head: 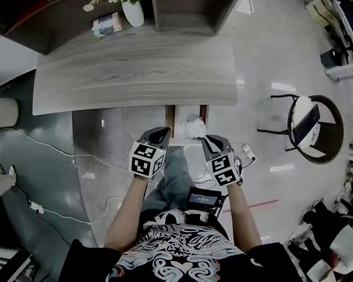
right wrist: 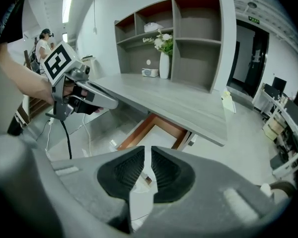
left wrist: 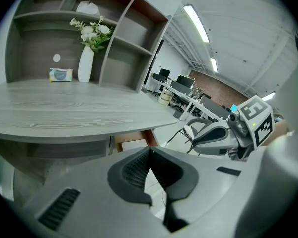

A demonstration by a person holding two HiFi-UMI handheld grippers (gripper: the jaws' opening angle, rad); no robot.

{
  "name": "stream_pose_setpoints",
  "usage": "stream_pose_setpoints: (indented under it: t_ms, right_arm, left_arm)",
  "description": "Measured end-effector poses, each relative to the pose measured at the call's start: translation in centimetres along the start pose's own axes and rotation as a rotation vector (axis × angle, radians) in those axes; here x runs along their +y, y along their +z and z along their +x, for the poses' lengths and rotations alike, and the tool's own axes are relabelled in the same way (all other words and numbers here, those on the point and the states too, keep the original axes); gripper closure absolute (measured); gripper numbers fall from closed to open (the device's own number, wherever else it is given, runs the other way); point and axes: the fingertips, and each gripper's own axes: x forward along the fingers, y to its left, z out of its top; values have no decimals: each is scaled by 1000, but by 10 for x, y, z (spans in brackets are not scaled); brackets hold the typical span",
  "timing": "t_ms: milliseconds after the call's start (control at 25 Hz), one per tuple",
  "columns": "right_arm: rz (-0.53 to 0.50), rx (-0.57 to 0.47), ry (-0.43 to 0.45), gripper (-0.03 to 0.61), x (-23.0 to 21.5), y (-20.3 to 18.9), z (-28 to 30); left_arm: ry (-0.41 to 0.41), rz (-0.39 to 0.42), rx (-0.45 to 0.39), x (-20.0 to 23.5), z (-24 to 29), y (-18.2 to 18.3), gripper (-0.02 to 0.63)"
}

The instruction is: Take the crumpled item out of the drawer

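**Head view, with both gripper views.** The grey wood-grain desk (head: 135, 69) is carrying a shelf unit (head: 188, 4) along the tabletop's far edge. A drawer (head: 170, 119) is standing pulled out from under the tabletop's near edge. The left gripper (head: 159, 134) and right gripper (head: 213, 140) are hovering at the drawer's front. Each has its jaws drawn together on nothing, the right leaving a hairline slit. The crumpled item (head: 194, 127), white and possibly paper, is lying in the drawer's right half, by its right wall.
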Motion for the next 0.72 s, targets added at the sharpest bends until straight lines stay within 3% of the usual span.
stream_pose_setpoints:
  t_ms: [280,720]
  right_arm:
    - [-41,61,54,552,2,-16,32]
    - [-94,118,63,537,-6,-32,73]
  left_arm:
    - [-2,-24,48,7,18,-21,612]
    - [-24,-19,144,9,51,-46,612]
